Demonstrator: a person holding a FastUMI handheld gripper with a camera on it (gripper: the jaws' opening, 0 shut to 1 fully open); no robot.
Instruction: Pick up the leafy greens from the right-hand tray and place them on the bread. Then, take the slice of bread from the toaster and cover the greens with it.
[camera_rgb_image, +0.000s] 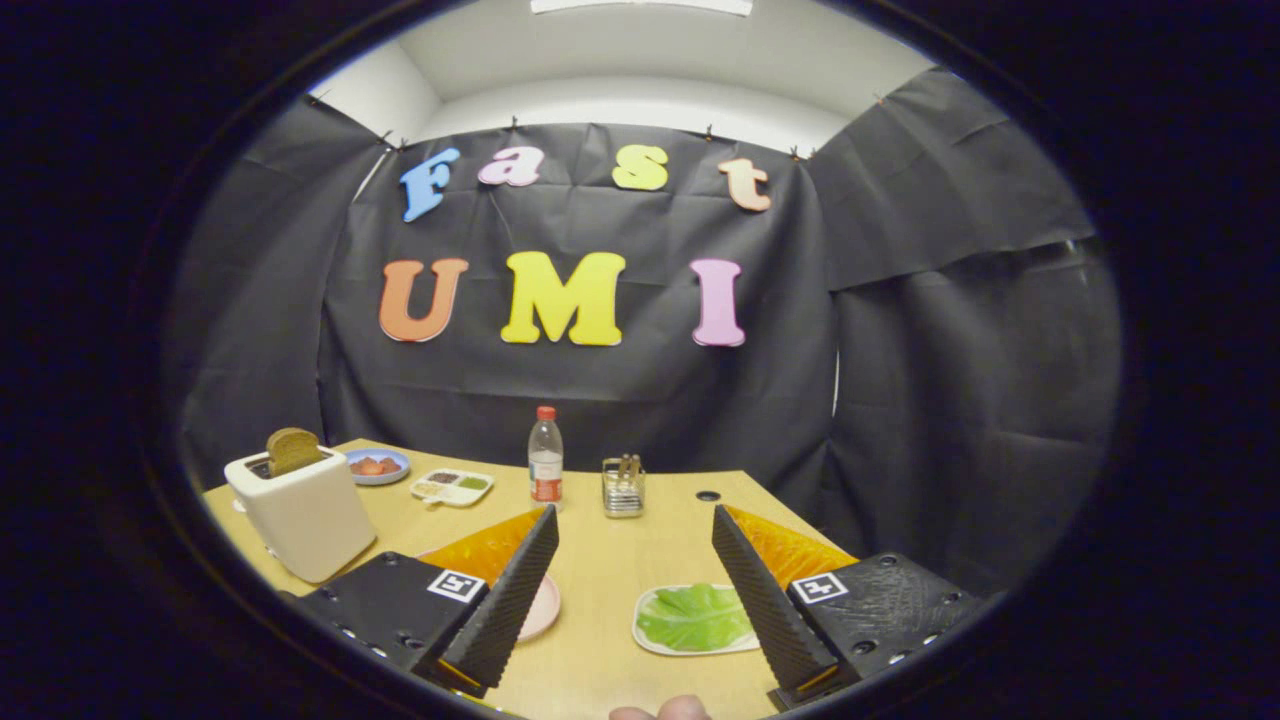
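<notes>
Jaws apart above leafy greens (695, 615).

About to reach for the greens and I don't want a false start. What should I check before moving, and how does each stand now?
1. Gripper open, nothing held: ok.
2. Leafy greens on their white tray, just ahead of the fingers: ok.
3. Path to the greens free: ok.
4. Pink plate holds bread: cannot tell, a finger hides it.
5. Bread slice upright in the toaster: ok.
6. Bottle well beyond the fingers: ok.

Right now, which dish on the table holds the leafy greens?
The white tray beside the open gripper's right finger; the pink plate sits by the left finger.
</notes>
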